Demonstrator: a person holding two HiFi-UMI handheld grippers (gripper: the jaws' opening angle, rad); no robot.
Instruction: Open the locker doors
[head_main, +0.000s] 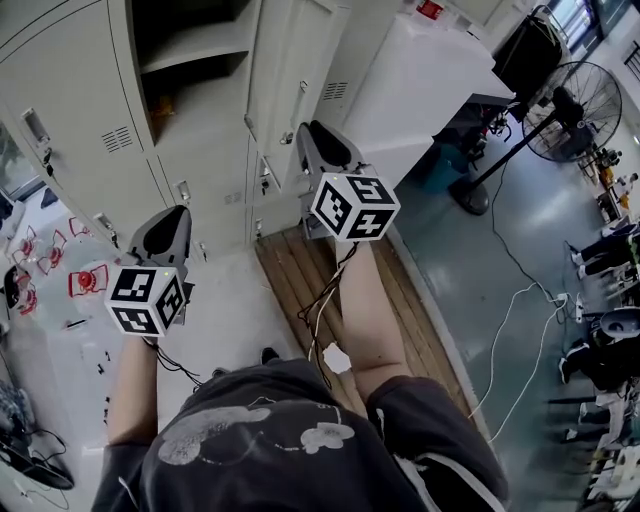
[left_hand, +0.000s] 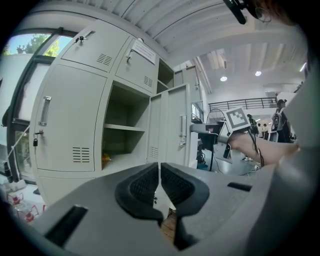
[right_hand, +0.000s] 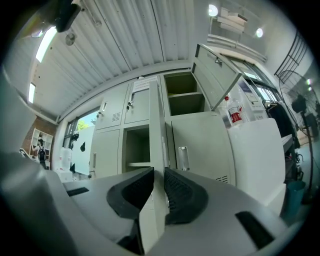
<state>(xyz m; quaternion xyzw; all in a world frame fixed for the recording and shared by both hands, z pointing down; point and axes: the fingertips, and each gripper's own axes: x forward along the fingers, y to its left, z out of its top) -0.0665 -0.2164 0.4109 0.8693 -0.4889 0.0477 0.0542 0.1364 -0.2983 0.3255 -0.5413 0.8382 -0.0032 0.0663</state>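
Right gripper (right_hand: 159, 175) pinches the upright free edge of a swung-out locker door (right_hand: 156, 125), edge-on straight ahead, just right of the open compartment (right_hand: 137, 147). Left gripper (left_hand: 159, 172), jaws together on nothing, is nearer the closed door (left_hand: 67, 120) left of that compartment

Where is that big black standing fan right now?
In the head view, the black standing fan is at the upper right. It stands on the grey floor, just right of the tall white cabinet.
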